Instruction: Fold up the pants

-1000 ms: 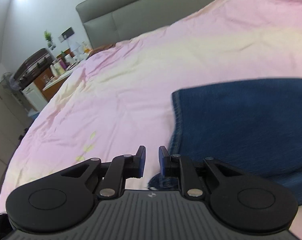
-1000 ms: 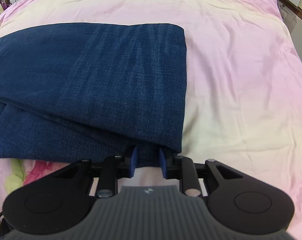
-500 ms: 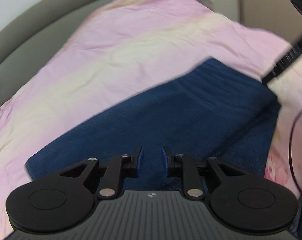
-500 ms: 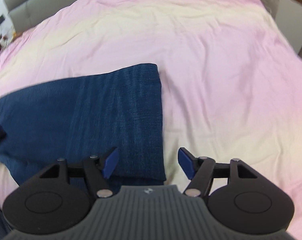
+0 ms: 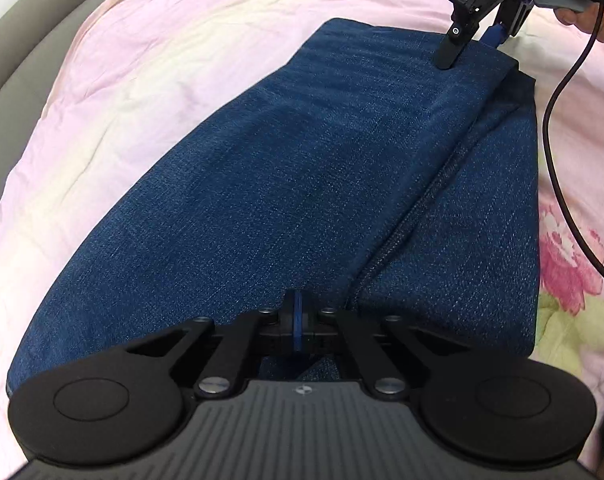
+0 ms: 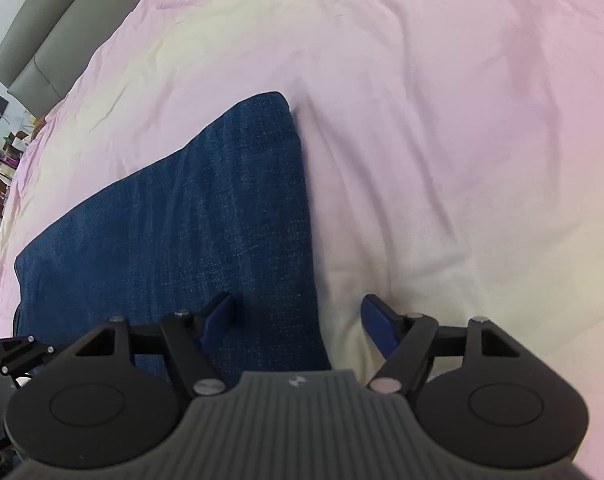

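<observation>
- The pants (image 5: 285,184), dark blue denim, lie folded in a flat stack on the pink bedsheet (image 5: 113,80), with a seamed fold edge running along the stack's right part in the left wrist view.
- The left gripper (image 5: 297,322) sits low at the near edge of the pants, its fingers pressed together with only a thin blue line of pad between them; denim fills the view directly ahead and below. Whether any cloth is pinched between the pads cannot be told.
- The right gripper (image 6: 297,320) is spread wide, holding nothing. Its left finger is over the denim and its right finger is over bare sheet, so the right edge of the pants runs between them.
- In the left wrist view the right gripper shows at the far corner of the pants, tilted downward, one dark fingertip touching or just over the top layer.
- The person's right hand (image 5: 590,4) grips the handle at the upper right, with a black cable (image 5: 554,128) looping down beside the pants.
- A grey headboard (image 6: 45,48) borders the far side of the bed.
</observation>
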`<state>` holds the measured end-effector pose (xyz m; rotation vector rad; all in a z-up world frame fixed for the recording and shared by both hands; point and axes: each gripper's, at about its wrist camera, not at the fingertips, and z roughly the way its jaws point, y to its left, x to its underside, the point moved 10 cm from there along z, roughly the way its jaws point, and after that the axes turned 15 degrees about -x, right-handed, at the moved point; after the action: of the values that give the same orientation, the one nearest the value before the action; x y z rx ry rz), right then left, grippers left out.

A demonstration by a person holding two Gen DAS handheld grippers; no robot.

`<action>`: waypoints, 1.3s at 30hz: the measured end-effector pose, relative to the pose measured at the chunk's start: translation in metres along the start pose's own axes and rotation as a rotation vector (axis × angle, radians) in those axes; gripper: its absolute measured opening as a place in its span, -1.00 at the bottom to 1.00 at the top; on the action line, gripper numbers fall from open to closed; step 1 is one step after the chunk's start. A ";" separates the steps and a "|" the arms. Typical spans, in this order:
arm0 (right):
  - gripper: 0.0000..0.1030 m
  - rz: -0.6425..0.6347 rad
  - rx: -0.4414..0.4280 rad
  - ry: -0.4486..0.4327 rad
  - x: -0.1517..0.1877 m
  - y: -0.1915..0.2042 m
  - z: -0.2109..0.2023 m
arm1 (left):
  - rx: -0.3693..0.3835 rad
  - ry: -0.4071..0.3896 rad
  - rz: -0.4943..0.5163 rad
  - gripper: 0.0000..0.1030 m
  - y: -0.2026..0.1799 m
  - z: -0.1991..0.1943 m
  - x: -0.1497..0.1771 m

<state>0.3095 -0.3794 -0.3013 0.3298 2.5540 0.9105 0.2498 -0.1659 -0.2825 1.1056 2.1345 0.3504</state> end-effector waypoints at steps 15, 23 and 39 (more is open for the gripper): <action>-0.81 -0.055 -0.092 -0.058 -0.010 0.062 -0.033 | -0.009 -0.011 0.024 -1.00 -0.004 -0.001 -0.001; -0.82 -0.152 -0.047 -0.059 -0.023 0.129 -0.056 | 0.086 -0.043 -0.203 -0.80 0.047 -0.024 -0.017; -0.82 -0.191 -0.007 -0.014 -0.025 0.149 -0.065 | 0.023 -0.017 0.007 -0.83 0.091 0.066 -0.075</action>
<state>0.3153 -0.3106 -0.1517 0.0869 2.5164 0.8420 0.3797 -0.1760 -0.2481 1.1252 2.1252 0.3201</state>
